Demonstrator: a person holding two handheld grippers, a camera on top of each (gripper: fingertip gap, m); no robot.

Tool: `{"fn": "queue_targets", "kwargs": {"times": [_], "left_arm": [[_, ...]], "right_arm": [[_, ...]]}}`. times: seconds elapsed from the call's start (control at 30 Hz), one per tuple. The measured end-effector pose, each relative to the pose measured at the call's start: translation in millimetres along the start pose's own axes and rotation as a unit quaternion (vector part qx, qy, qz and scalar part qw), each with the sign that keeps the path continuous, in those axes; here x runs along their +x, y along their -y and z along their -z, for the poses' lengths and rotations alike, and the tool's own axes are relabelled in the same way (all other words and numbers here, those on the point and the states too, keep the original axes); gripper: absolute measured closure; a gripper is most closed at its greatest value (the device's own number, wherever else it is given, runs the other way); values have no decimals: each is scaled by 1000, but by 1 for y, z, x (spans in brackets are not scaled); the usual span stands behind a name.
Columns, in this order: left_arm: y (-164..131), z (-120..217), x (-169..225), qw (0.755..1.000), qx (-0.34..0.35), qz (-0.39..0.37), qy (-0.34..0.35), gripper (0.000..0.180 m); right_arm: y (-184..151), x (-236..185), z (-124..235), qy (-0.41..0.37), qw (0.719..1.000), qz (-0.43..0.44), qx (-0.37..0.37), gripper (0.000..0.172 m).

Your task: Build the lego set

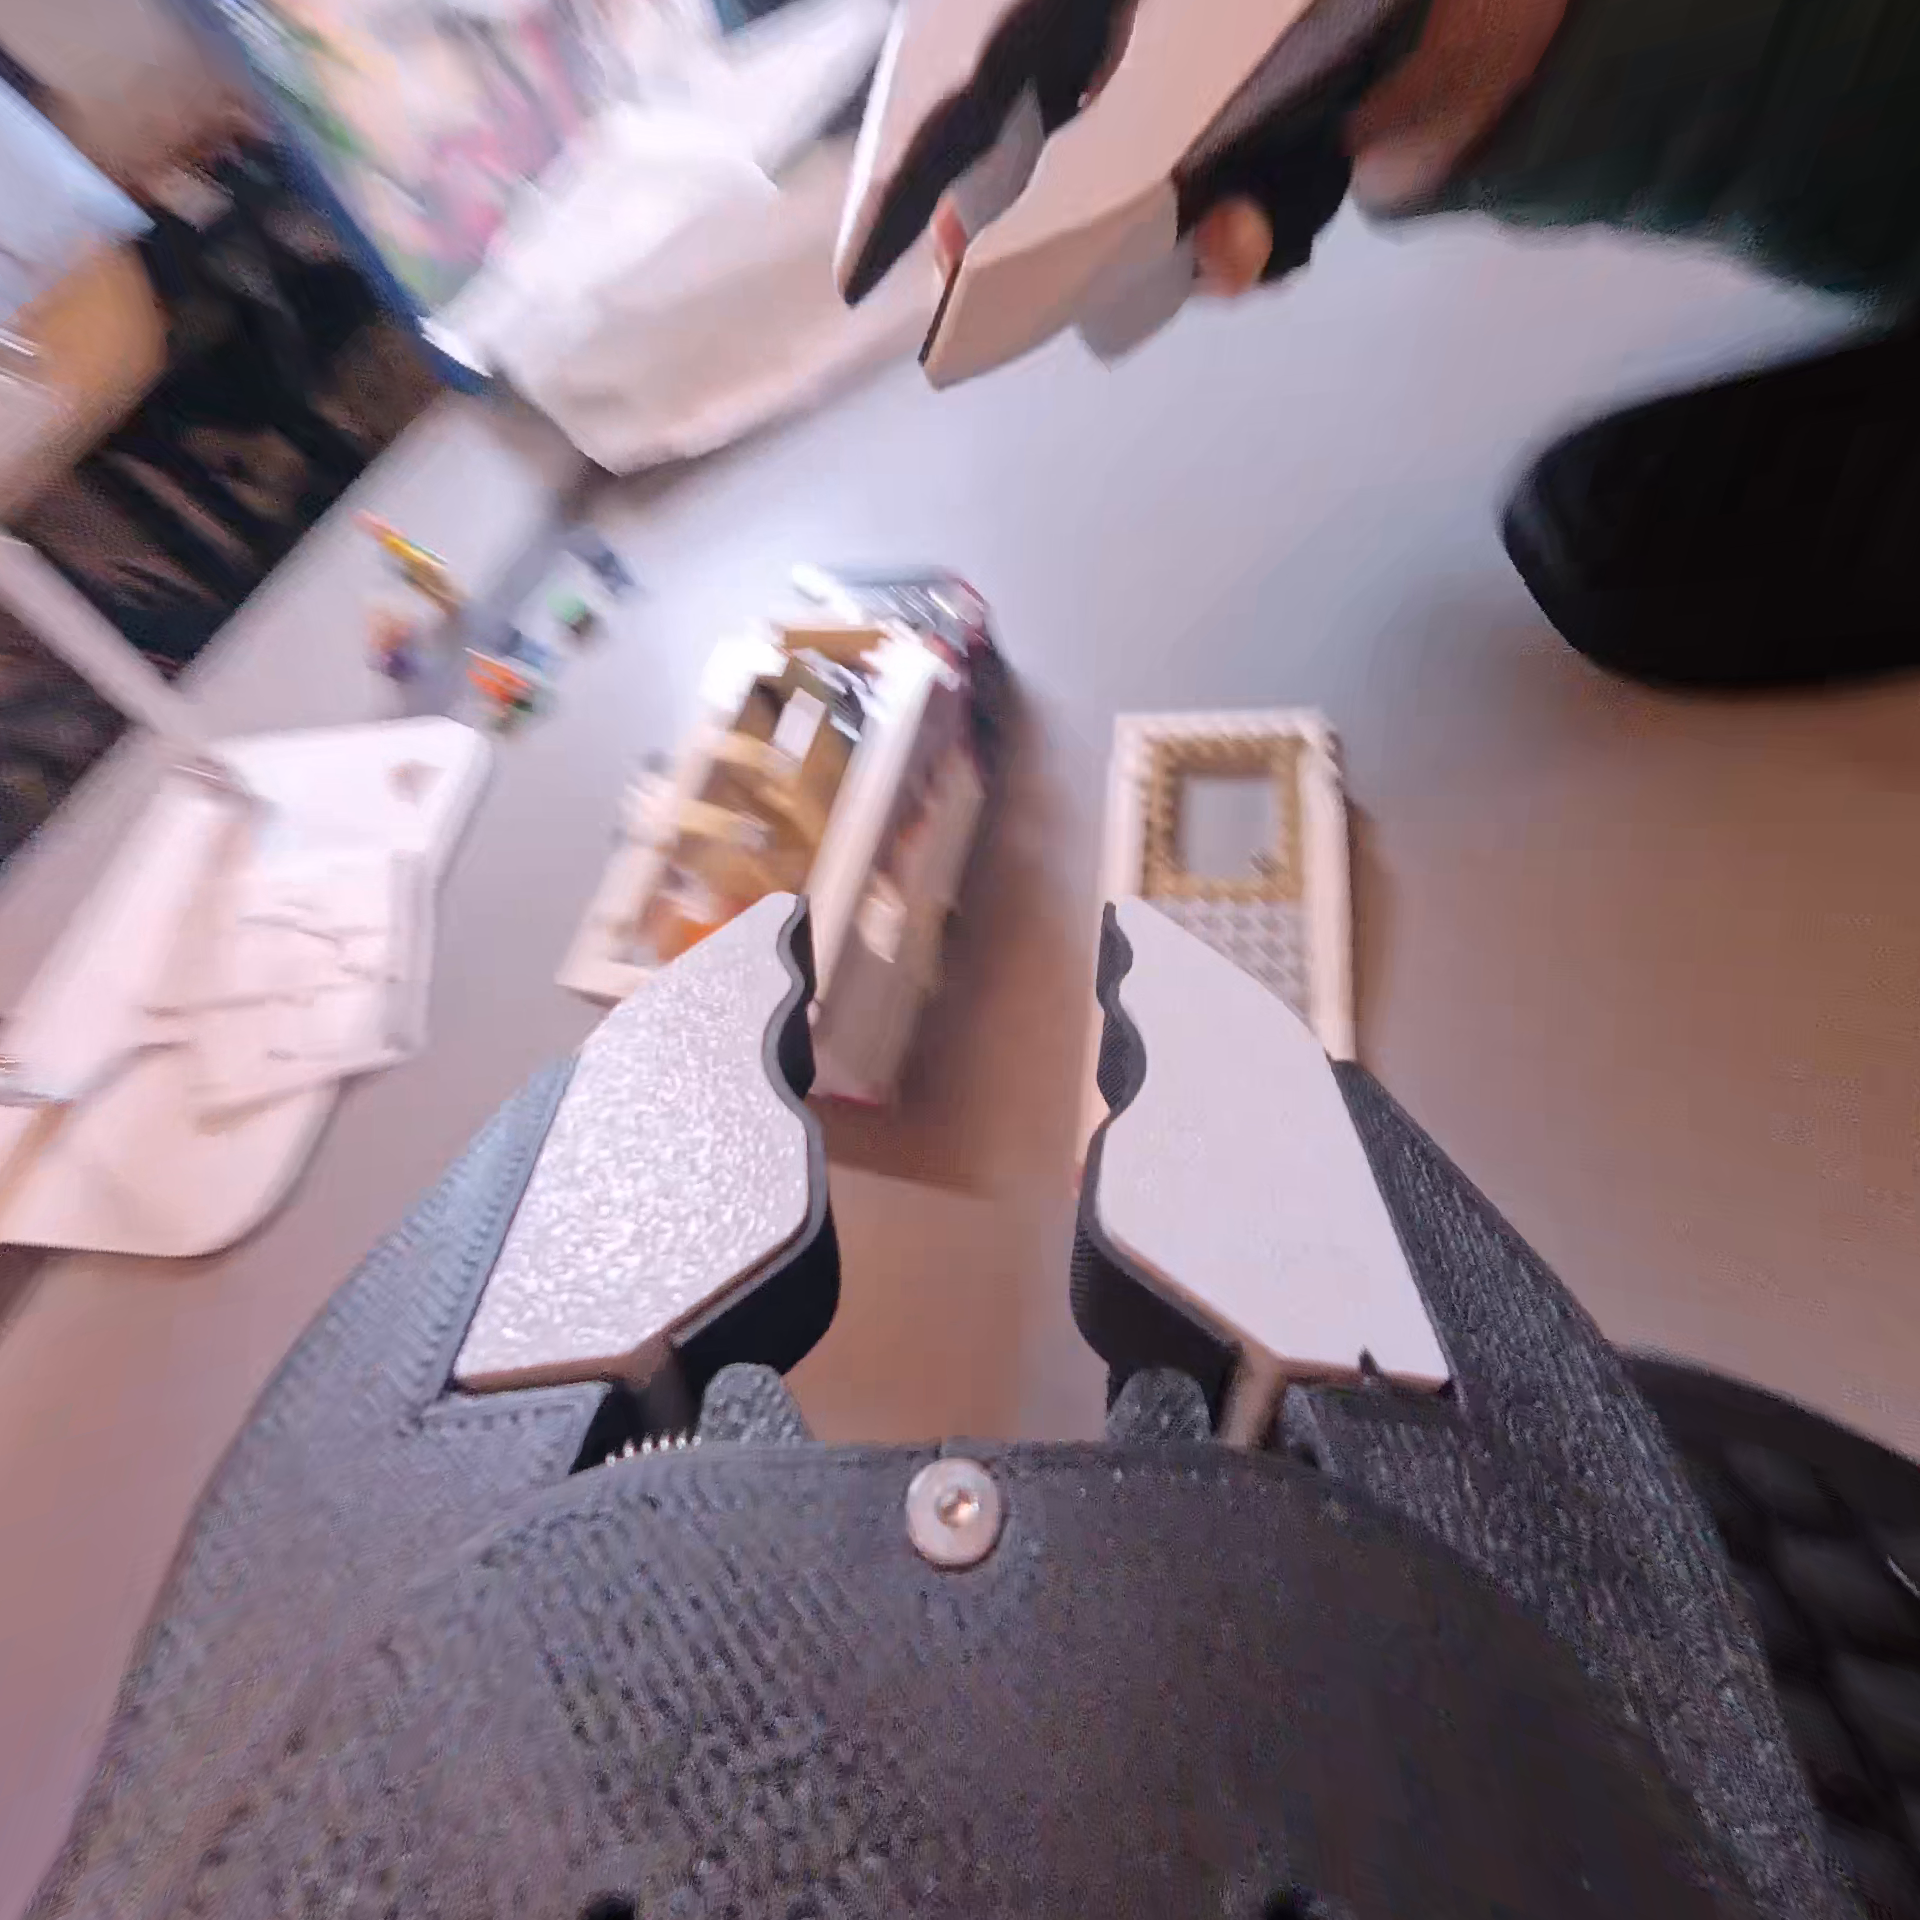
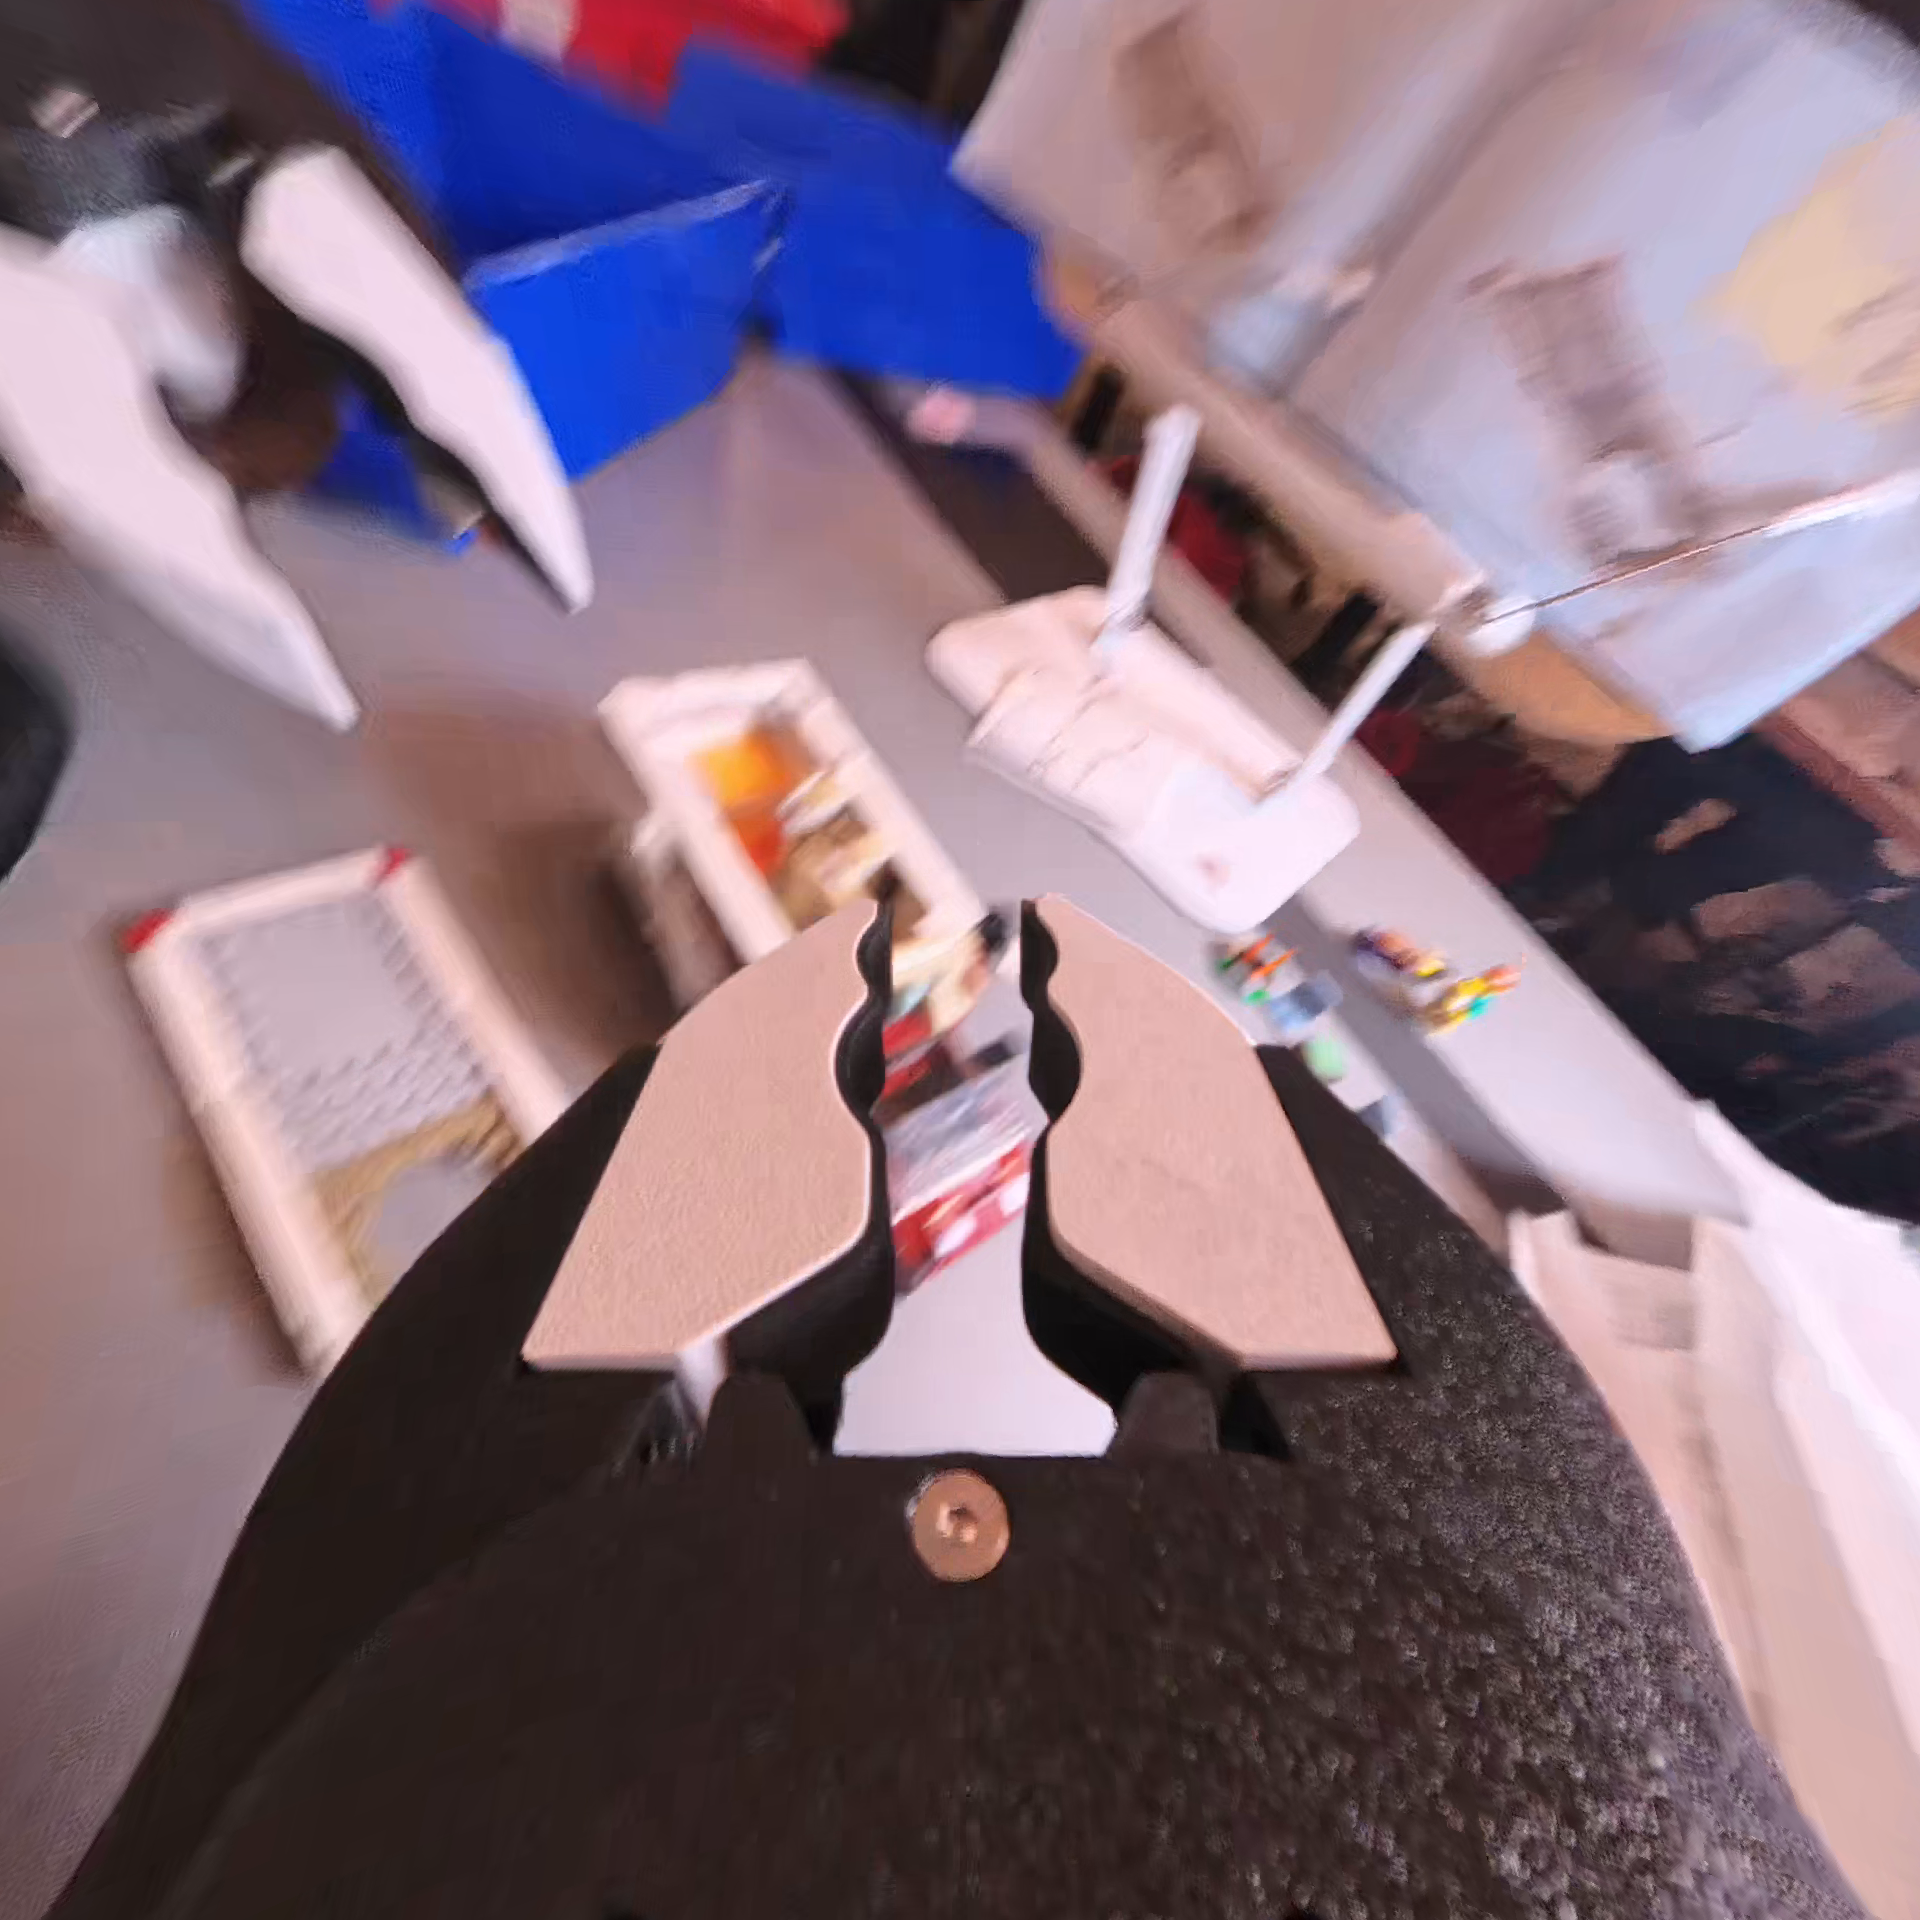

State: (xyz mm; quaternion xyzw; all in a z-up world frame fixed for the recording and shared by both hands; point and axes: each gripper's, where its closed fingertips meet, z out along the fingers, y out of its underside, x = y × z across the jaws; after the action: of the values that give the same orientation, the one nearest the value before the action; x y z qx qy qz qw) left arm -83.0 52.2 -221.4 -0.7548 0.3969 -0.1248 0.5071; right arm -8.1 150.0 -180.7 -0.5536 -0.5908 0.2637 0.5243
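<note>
Boxes come first. I see a white box on the grey table, open on top, with orange and tan things inside, too blurry to name. Beside it lies a white frame tray with a woven tan and grey mesh. A blue bin stands at the far end of the table. Small bright toys are scattered near a white holder.

My left gripper hangs above the table, tipped down, jaws wide apart with nothing between them, between the box and the tray. My right gripper also hangs high, jaws a little apart, gripping nothing. A gloved hand holds it.
</note>
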Motion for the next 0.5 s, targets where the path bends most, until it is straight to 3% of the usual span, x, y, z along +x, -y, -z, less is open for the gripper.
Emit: {"fn": "queue_targets", "kwargs": {"times": [0.13,0.27,0.33,0.4,0.5], "left_arm": [[52,17,-73,985,93,-7,143,136],[76,23,-154,959,81,-6,270,139],[80,24,-189,948,57,-2,312,142],[81,23,-219,939,28,0,342,146],[69,14,-253,930,-42,-14,364,146]], "right_arm": [[42,102,-50,-92,987,-113,61,144],[44,191,-108,-189,969,-155,43,131],[43,214,-128,-213,961,-172,38,132],[43,221,-138,-226,959,-165,45,157],[34,222,-134,-249,950,-180,64,157]]}}
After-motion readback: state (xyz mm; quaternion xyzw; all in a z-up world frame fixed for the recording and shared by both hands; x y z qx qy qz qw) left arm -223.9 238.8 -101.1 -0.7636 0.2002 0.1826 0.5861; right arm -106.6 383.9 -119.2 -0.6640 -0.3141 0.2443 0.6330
